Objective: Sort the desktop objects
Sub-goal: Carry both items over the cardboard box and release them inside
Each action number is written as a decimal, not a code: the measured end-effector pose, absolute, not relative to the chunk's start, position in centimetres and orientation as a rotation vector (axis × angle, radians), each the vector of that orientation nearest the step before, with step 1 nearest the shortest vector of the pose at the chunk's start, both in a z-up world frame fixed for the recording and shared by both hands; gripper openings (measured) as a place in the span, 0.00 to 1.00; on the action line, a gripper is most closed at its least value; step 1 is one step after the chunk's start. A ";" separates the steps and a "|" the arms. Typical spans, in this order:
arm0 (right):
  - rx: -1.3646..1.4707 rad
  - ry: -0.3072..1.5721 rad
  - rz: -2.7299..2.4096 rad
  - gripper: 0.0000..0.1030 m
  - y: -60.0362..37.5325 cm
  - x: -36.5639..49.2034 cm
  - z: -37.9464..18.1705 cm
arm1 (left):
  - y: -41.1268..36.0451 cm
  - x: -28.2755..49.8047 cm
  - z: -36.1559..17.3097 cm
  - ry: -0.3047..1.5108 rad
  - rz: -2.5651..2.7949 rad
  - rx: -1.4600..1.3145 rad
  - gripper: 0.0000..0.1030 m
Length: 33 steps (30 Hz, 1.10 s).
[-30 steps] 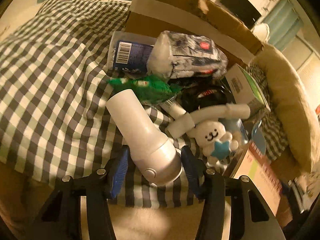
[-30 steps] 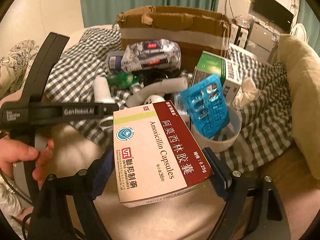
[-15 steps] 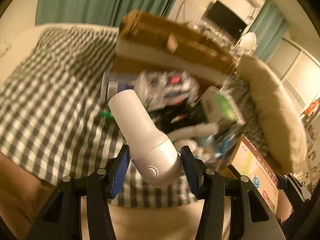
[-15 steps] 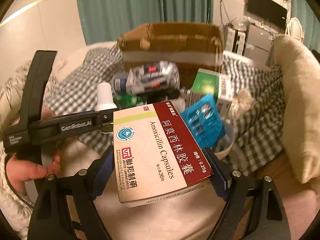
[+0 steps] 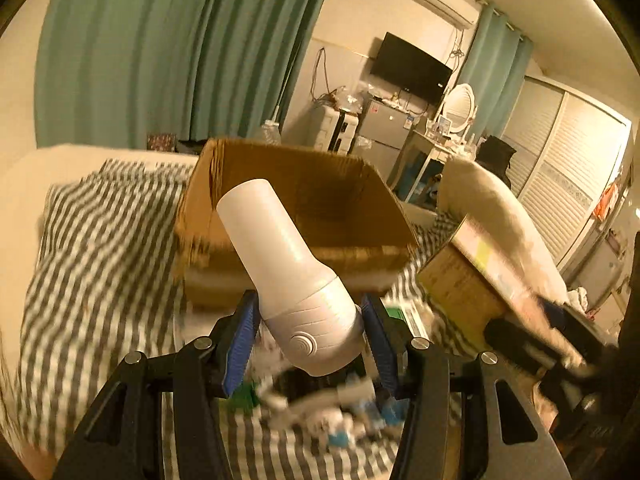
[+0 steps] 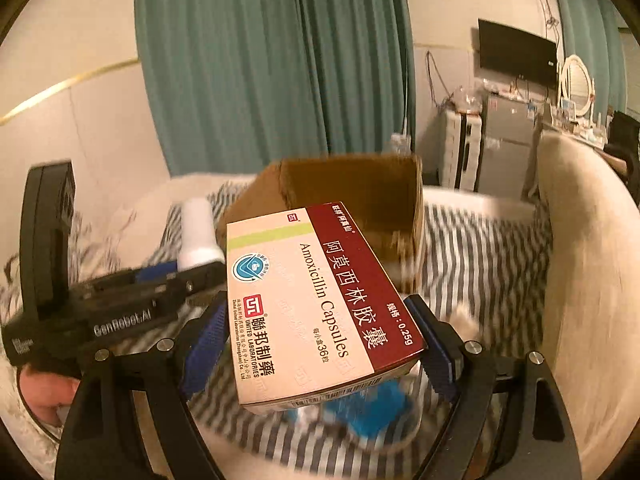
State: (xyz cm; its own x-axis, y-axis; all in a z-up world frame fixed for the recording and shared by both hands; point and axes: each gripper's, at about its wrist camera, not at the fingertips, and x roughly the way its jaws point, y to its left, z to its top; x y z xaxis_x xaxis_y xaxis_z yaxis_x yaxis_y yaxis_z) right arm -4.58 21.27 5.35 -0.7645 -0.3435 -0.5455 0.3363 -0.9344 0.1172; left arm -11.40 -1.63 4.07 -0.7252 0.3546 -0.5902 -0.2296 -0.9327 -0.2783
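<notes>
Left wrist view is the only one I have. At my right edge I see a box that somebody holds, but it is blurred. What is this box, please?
Observer: It is an Amoxicillin Capsules box, cream and dark red. The right gripper is shut on it.
Operator: Can you read more on the label?
Observer: Yes, it says 0.25g and 36 capsules, from United Laboratories.
Operator: Do you see my left gripper from the right wrist view?
Observer: Yes. The left gripper, shut on the white bottle, shows at the left side, and a person's hand grips its handle from below.
</notes>
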 end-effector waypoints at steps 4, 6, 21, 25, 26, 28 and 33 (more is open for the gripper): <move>0.782 -0.063 -2.667 0.82 21.1 -9.3 6.6 | -1.5 -16.0 4.5 -0.225 2.671 -0.951 0.52; 0.777 -0.055 -2.681 0.82 20.7 -11.6 6.5 | -1.4 -18.0 4.2 -0.211 2.674 -0.960 0.52; 0.712 -0.105 -2.730 1.00 20.9 -19.4 3.8 | -0.7 -24.9 0.5 -0.144 2.683 -1.030 0.85; 0.672 -0.103 -2.750 1.00 21.5 -17.7 5.0 | -1.6 -23.0 1.3 -0.163 2.711 -0.992 0.87; 0.669 -0.108 -2.756 1.00 21.9 -17.0 5.3 | -1.8 -22.2 1.6 -0.165 2.720 -0.983 0.89; 0.666 -0.126 -2.769 1.00 22.9 -15.2 5.7 | -2.2 -20.5 2.3 -0.167 2.739 -0.961 0.93; 0.736 -0.158 -2.788 1.00 25.2 -11.0 5.0 | -2.3 -15.8 2.4 -0.164 2.738 -0.927 0.95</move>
State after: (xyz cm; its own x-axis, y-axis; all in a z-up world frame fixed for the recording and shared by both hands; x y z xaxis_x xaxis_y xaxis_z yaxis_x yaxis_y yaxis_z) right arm -11.01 25.24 5.01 -0.8403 -0.2695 -0.4704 0.2147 -0.9622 0.1678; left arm -15.80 -2.26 2.40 -0.7678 0.2661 -0.5828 -0.1946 -0.9635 -0.1836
